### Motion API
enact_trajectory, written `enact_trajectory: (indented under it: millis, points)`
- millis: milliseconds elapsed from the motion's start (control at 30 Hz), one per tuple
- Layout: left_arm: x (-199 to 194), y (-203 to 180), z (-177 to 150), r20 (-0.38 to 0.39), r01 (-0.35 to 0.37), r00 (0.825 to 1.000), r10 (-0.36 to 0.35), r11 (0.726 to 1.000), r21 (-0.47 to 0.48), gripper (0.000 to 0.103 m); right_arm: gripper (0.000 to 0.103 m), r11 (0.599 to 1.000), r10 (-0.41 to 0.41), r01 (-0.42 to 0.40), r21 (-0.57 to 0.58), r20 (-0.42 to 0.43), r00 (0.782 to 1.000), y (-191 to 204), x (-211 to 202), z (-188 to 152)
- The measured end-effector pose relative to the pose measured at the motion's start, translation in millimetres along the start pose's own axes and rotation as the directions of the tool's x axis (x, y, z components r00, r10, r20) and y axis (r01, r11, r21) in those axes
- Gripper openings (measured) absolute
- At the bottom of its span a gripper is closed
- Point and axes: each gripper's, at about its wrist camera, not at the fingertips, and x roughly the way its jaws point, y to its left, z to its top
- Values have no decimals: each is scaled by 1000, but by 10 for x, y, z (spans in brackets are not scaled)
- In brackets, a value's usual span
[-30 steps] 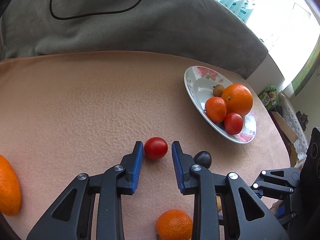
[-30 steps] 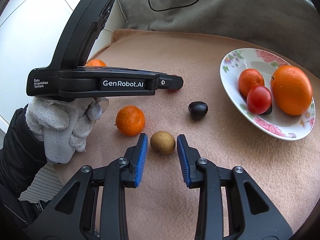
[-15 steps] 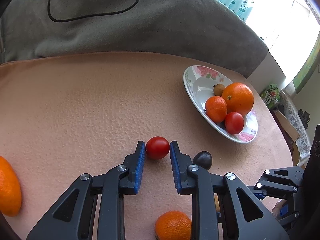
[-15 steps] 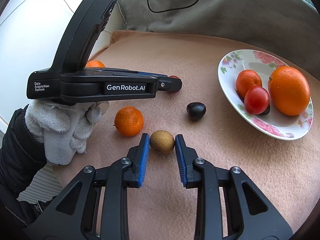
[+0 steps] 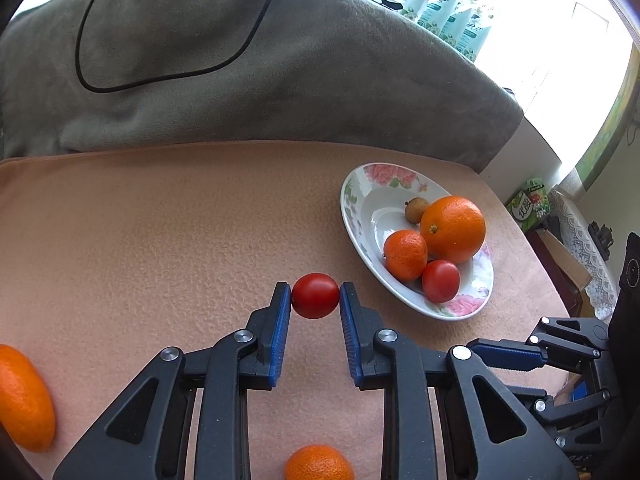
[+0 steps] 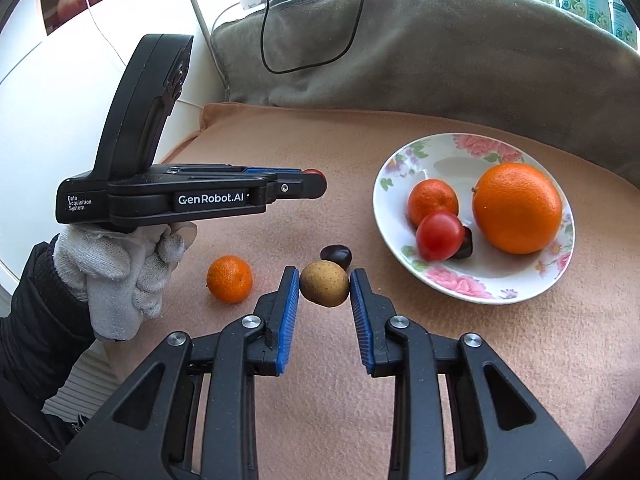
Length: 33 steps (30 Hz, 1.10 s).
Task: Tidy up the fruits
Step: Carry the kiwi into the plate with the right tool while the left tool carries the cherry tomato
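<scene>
Floral plate (image 6: 532, 292) with 1 orange (image 6: 517, 208), mandarin (image 6: 433, 202), tomato (image 6: 439, 236)

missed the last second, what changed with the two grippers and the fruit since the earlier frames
The left gripper closed its fingers onto the red tomato; the right gripper closed onto the small brown fruit and lifted it off the blanket. The plate, its fruit, the loose mandarin and dark fruit stayed put.

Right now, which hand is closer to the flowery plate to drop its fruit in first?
Probably the right. Its tool grips the small brown fruit just beside the plate's near rim. The left tool grips a tomato farther out over the blanket, in the right wrist view.
</scene>
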Motion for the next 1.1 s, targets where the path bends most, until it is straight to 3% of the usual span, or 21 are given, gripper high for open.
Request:
enact_trajectory:
  millis: [467,1100]
  points:
    - [96,-202,197,12,46,999,-46,998,30,23,28,990,-132,127,53,106,986,-559,-220,568]
    - [153,-365,293,29,40,999,-42,997,71,23,28,978,-195,189,90,67,978,-973,98,897]
